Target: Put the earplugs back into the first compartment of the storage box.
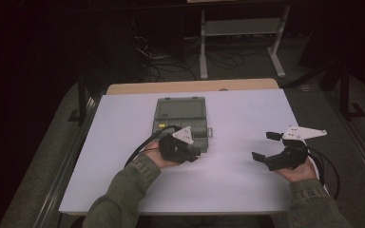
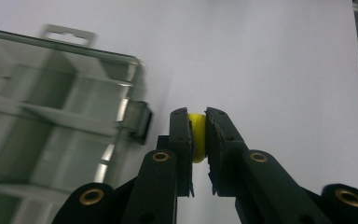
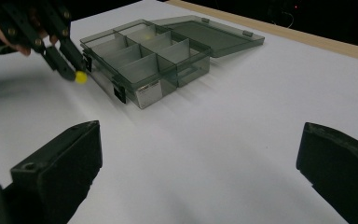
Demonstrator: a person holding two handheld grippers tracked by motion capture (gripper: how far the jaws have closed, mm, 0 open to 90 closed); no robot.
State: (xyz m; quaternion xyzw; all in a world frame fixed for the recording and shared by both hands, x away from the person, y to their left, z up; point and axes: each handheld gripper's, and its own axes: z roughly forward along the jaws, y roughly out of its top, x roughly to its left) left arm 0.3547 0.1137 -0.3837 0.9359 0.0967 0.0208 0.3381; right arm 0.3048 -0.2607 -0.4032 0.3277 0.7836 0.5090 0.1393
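You are pinching a small yellow piece (image 2: 196, 138) between the jaws of your left hand-held gripper (image 2: 197, 140), which are closing tight on it from both sides; in the left gripper view it is sitting at the centre of the frame, just right of the box's latch. In the right gripper view the same piece (image 3: 80, 77) is showing at the upper left, at the tip of that hand-held gripper (image 3: 77, 72), just beside the near corner of the box and just above the white desk (image 3: 223, 140).

The compartment box (image 1: 181, 122) is lying open at the middle of the high view, its smoky clear lid (image 3: 214, 33) folded back flat on the far side and its dividers exposed. Something faintly yellow is showing in one far compartment, too blurred to identify.

Your right hand-held gripper (image 1: 267, 147) is resting at the right of the high view, well apart from the box, its jaws spread wide and holding nothing.
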